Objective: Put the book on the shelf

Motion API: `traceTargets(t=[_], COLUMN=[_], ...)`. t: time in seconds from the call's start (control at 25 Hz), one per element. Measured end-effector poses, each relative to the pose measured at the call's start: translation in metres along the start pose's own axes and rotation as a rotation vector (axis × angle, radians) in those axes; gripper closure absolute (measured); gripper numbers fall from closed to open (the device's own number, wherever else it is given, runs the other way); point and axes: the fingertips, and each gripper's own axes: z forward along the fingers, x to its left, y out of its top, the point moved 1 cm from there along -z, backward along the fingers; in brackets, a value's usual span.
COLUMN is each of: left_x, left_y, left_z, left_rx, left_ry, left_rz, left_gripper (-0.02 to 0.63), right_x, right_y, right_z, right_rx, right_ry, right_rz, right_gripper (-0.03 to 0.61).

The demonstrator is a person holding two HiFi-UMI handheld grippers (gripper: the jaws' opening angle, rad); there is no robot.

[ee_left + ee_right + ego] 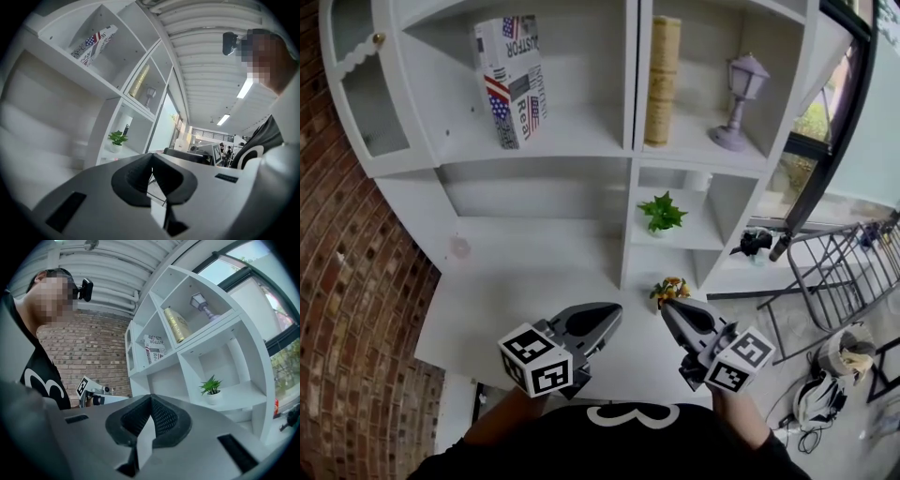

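Brick wall [356, 281] bounds the room beyond the left gripper [614, 311]. A white shelf unit [630, 112] stands ahead of both grippers, and a white desk [487, 309] lies directly beneath them.

Task object: the flag-printed book [511, 80] is already in the upper compartment, well ahead of and above the left gripper. It leans at a tilt with its lower end on the shelf board.

Other contents: a tan book [663, 80] stands upright and a small lamp [741, 98] stands just beside it, both in the compartment ahead of and above the right gripper [667, 307]. A green plant [661, 214] sits one level lower, nearer that gripper. A small flower pot [670, 291] sits on the desk just off the right gripper's tip.

Grippers: each has its jaws pressed together with nothing between them. Both hang low over the desk, side by side and well apart from the book.

Step in hand, as a judgement: placement looks complete and both grippers are free. If a further move is wanted, it would call for reaching back up to the compartment, spreading the jaws, and setting the leaning book upright. Otherwise nothing remains.
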Motion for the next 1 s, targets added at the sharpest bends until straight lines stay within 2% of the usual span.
traceTargets(t=[0.2, 0.52, 0.84, 1.0], left_x=[-0.011, -0.014, -0.013, -0.013], left_y=[0.006, 0.018, 0.022, 0.024], left_z=[0.0, -0.008, -0.013, -0.014], left_rx=[-0.031, -0.042, -0.054, -0.056], left_ry=[-0.026, 0.021, 0.027, 0.033], left_rz=[-0.032, 0.047, 0.001, 0.003], left_gripper=[0.611, 0.611, 0.611, 0.611], right_x=[0.01, 0.01, 0.013, 0.014], right_y=[0.002, 0.009, 0.008, 0.006], right_z=[-0.004, -0.012, -0.012, -0.011], right_rx=[-0.007, -0.037, -0.05, -0.049], right_ry=[0.024, 0.033, 0.073, 0.078], right_rz=[-0.007, 0.025, 0.076, 0.086], right_gripper=[0.571, 0.571, 0.571, 0.571])
